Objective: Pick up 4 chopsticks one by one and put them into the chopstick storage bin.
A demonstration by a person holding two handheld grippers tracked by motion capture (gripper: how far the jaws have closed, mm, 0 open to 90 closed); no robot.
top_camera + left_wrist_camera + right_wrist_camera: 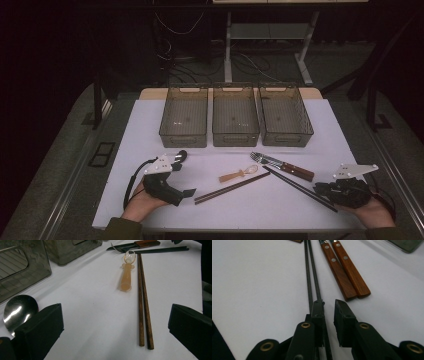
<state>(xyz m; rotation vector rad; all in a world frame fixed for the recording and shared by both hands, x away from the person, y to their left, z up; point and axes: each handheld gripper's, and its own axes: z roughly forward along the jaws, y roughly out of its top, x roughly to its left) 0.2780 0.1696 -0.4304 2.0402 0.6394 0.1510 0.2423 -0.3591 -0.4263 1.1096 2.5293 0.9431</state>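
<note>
A: While the three bins at twelve o'clock sit with nothing in them, how far along is the sorting?

B: Barely begun, I'd judge. Every utensil is on the surface: brown chopsticks and the small plastic spoon at centre, the knife and fork toward two o'clock, the metal spoon beside the left gripper.

A: And the black chopsticks?

B: They lie at four o'clock, running from the fork to the right gripper. Its fingers are a narrow gap apart; the sticks pass along the left finger, not pinched.

A: The left one?

B: Fingers spread wide, nothing between them, aimed at the brown pair. Everything remains to be binned.
</note>
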